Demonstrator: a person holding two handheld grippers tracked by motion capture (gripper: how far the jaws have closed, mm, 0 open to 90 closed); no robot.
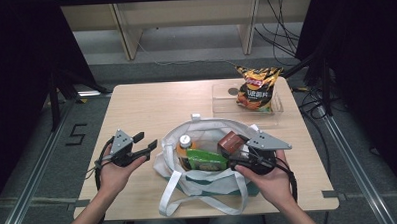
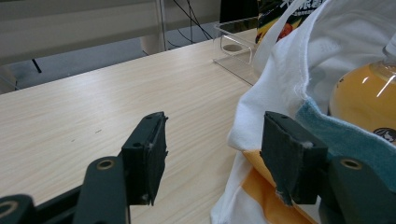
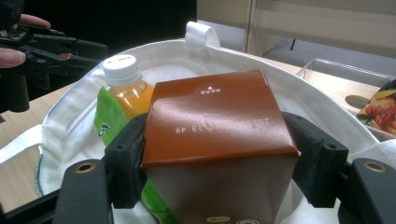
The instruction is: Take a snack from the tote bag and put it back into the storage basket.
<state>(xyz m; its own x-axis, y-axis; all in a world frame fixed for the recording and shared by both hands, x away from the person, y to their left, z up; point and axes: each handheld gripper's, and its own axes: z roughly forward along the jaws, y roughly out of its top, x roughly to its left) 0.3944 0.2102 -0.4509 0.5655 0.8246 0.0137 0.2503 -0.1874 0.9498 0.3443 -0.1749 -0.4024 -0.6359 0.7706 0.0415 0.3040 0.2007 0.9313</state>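
Right gripper view shows the right gripper [image 3: 219, 158] squeezing a brown carton [image 3: 217, 126] between its 2 jaws, over the open white bag [image 1: 207, 129]. It looks like a packing or unpacking step; I cannot tell which. An orange bottle [image 3: 125, 86] and green pack [image 1: 206, 159] sit inside. The left gripper [image 2: 212, 149] waits open and empty, beside the bag's edge. Next, move the carton gently, missing the bottle

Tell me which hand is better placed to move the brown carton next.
Right. The right claw is shut on the brown rectangular carton over the white cloth tote bag. The left claw is open and holds nothing, beside the bag's left edge, so it would first need to reach in.
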